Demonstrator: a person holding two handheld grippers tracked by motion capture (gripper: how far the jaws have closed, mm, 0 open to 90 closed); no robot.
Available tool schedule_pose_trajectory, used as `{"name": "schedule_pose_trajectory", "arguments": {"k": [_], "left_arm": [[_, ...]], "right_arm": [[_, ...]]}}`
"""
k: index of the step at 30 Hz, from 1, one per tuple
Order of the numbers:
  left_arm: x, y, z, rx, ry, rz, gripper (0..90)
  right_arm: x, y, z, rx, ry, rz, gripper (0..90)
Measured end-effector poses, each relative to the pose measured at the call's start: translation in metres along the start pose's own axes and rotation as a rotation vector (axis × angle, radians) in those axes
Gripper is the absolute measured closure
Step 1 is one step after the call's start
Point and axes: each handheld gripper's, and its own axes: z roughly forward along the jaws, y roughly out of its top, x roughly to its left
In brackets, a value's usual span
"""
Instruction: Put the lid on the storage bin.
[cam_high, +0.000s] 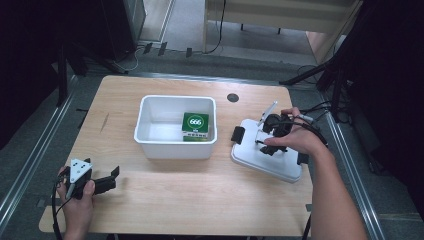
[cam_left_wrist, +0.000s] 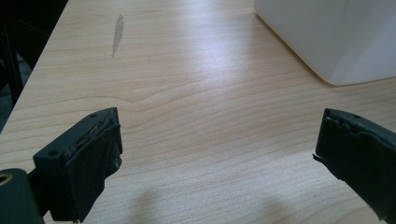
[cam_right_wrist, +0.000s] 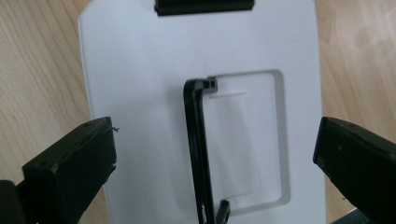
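Note:
A white bin stands mid-table with a green box marked 666 inside it. To its right lies a white lid with black clips. In the right gripper view, the lid has a thin black handle standing up from its recess and a clip at its far end. My right gripper is open just above the lid, one jaw on each side of the handle, and it appears in the high view too. My left gripper rests open at the front left, empty.
The wooden table has a grey streak left of the bin and a dark round grommet behind it. A corner of the bin lies ahead and to the right of the left gripper. Cables trail off the table's right edge.

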Motion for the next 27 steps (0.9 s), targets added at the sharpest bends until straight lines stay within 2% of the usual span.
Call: {"name": "schedule_pose_trajectory", "arguments": {"k": [1,2,3,4,5,6,7,8,9,10,11,12,13,14,15,16,17,19,21,27], "left_arm": [[0.0,0.0,0.0,0.0,0.0,-0.001,0.9],[0.0,0.0,0.0,0.003,0.0,0.0,1.0],[0.0,0.0,0.0,0.003,0.0,0.001,1.0],[0.0,0.0,0.0,0.003,0.0,0.001,0.9],[0.0,0.0,0.0,0.002,0.0,0.001,1.0],[0.0,0.0,0.0,0.003,0.0,0.001,1.0],[0.0,0.0,0.0,0.002,0.001,0.001,0.9],[0.0,0.0,0.0,0.003,0.0,0.001,0.9],[0.0,0.0,0.0,0.004,0.0,0.001,0.9],[0.0,0.0,0.0,0.004,0.0,0.001,0.9],[0.0,0.0,0.0,0.003,0.0,0.001,0.9],[0.0,0.0,0.0,0.003,0.0,0.001,0.9],[0.0,0.0,0.0,0.004,0.0,0.002,1.0],[0.0,0.0,0.0,0.003,0.0,0.004,1.0],[0.0,0.0,0.0,0.005,-0.001,0.005,0.9],[0.0,0.0,0.0,0.006,0.0,0.005,0.9],[0.0,0.0,0.0,0.005,-0.001,0.005,1.0],[0.0,0.0,0.0,0.006,0.0,0.005,0.9],[-0.001,0.0,0.0,0.007,0.001,0.005,1.0],[0.0,0.0,0.0,0.006,0.0,0.004,1.0]], "right_arm": [[0.001,-0.002,0.002,0.006,-0.005,-0.001,1.0],[0.002,-0.006,0.005,0.004,-0.02,0.004,8.3],[0.002,-0.008,0.006,0.005,-0.026,0.012,11.9],[0.002,-0.008,0.006,0.005,-0.026,0.012,11.9],[0.001,-0.012,0.01,0.014,-0.047,0.016,19.0],[0.001,-0.012,0.01,0.014,-0.047,0.016,19.0],[0.001,-0.014,0.011,0.019,-0.054,0.022,22.7],[0.001,-0.016,0.013,0.021,-0.06,0.019,29.1],[0.0,-0.018,0.015,0.03,-0.068,0.013,39.2],[0.0,-0.018,0.015,0.03,-0.068,0.013,39.2],[-0.001,-0.019,0.015,0.026,-0.076,0.015,47.1],[-0.001,-0.019,0.015,0.026,-0.076,0.015,47.1],[-0.003,-0.02,0.015,0.019,-0.081,0.022,58.6],[-0.003,-0.02,0.015,0.019,-0.081,0.022,58.6],[-0.004,-0.02,0.014,0.017,-0.085,0.014,68.2],[-0.004,-0.02,0.014,0.017,-0.085,0.014,68.2],[-0.004,-0.019,0.015,0.027,-0.073,0.0,74.0],[-0.003,-0.019,0.016,0.04,-0.073,-0.008,75.9],[-0.003,-0.017,0.018,0.062,-0.086,-0.021,79.4],[-0.006,-0.013,0.018,0.069,-0.077,-0.052,84.6]]}}
